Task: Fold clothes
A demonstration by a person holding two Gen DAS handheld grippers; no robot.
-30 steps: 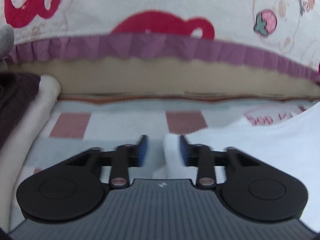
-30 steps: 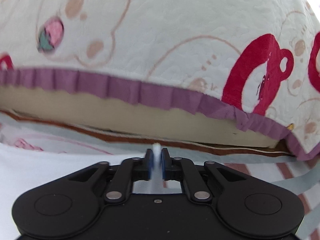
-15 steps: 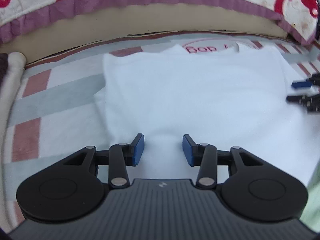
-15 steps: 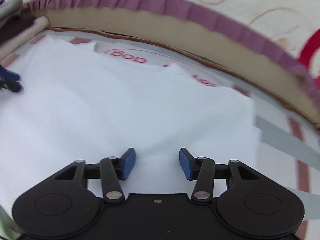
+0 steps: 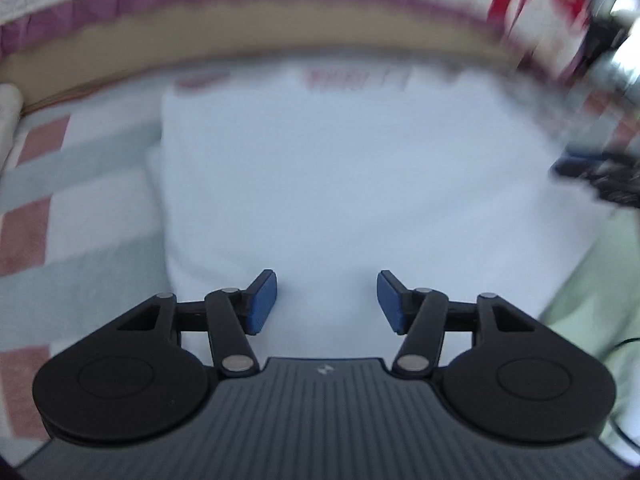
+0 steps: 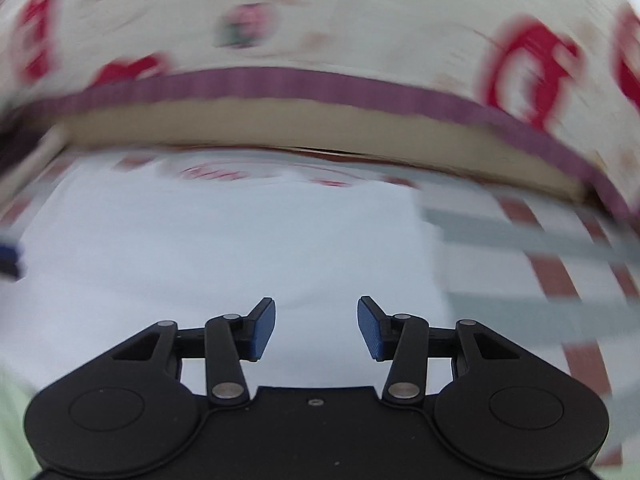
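A folded white garment (image 5: 340, 176) with red lettering at its far edge lies flat on the checked sheet (image 5: 72, 184); it also shows in the right wrist view (image 6: 224, 248). My left gripper (image 5: 327, 300) is open and empty above the garment's near edge. My right gripper (image 6: 316, 328) is open and empty above the garment's near right part. The right gripper's blurred tips show at the right of the left wrist view (image 5: 588, 172). Both views are motion-blurred.
A quilt with red cartoon prints and a purple frill (image 6: 320, 84) hangs over a tan mattress edge (image 6: 280, 128) at the back. A pale roll (image 5: 8, 100) lies at the far left. Light green fabric (image 5: 592, 280) borders the near right.
One second ago my right gripper was shut on white cloth near the quilt; both grippers have since let go, opened wider and pulled back. The garment now lies folded flat.
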